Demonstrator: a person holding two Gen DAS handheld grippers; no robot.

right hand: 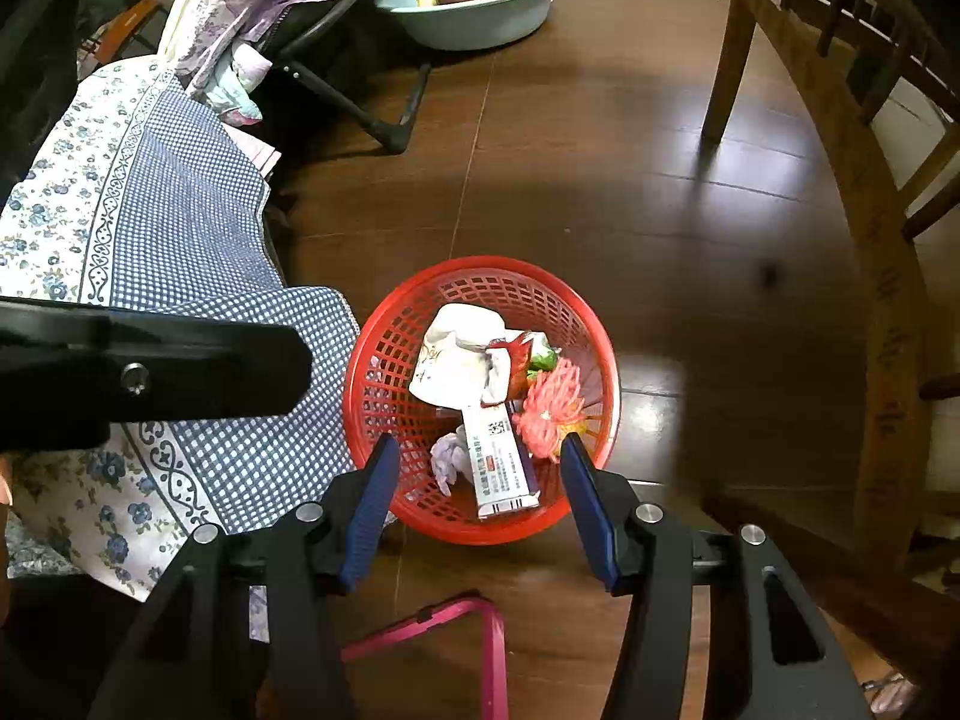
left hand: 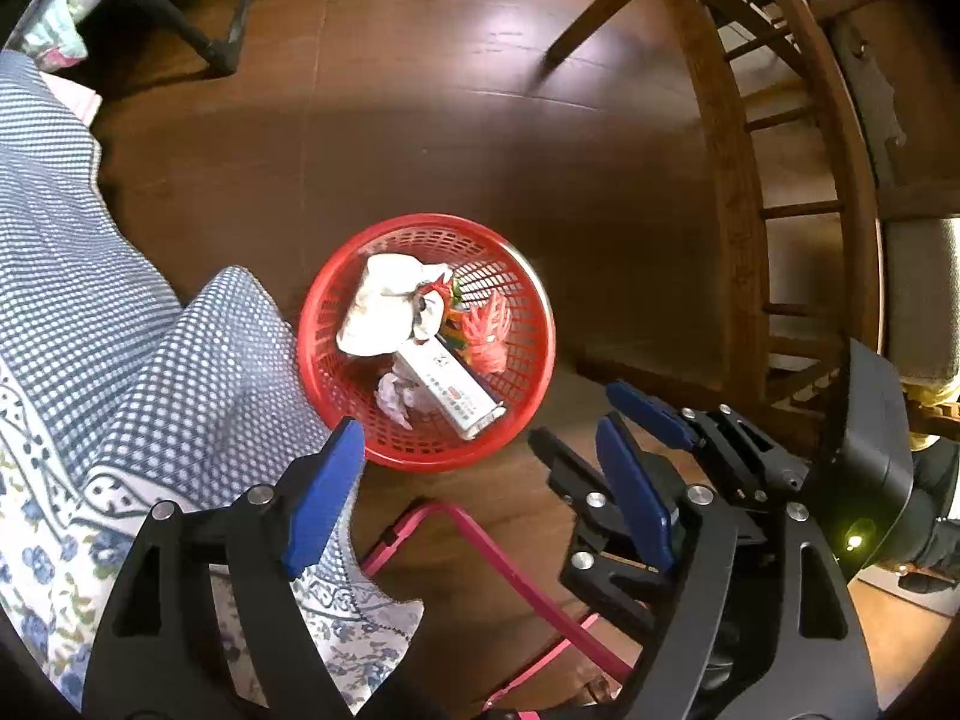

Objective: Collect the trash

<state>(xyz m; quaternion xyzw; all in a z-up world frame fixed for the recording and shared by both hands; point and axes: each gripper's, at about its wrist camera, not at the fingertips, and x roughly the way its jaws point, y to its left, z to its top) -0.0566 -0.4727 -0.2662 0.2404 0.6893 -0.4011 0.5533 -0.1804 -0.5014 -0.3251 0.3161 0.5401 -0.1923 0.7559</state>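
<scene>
A red mesh basket (left hand: 534,324) stands on the dark wooden floor, also in the right wrist view (right hand: 384,372). It holds a crumpled white paper cup (left hand: 384,306), a white tube box (left hand: 456,387), a pink frilly wrapper (left hand: 489,330) and a white paper wad (left hand: 396,399). My left gripper (left hand: 480,474) is open and empty, above the floor in front of the basket. My right gripper (right hand: 480,480) is open and empty above the basket's near rim; it also shows in the left wrist view (left hand: 624,420).
A blue-checked, flowered cloth (right hand: 180,252) hangs at the left, touching the basket. A pink metal frame (right hand: 474,624) lies below the grippers. A wooden chair (right hand: 864,192) stands at the right. A pale blue basin (right hand: 480,6) with a brown bowl sits at the back.
</scene>
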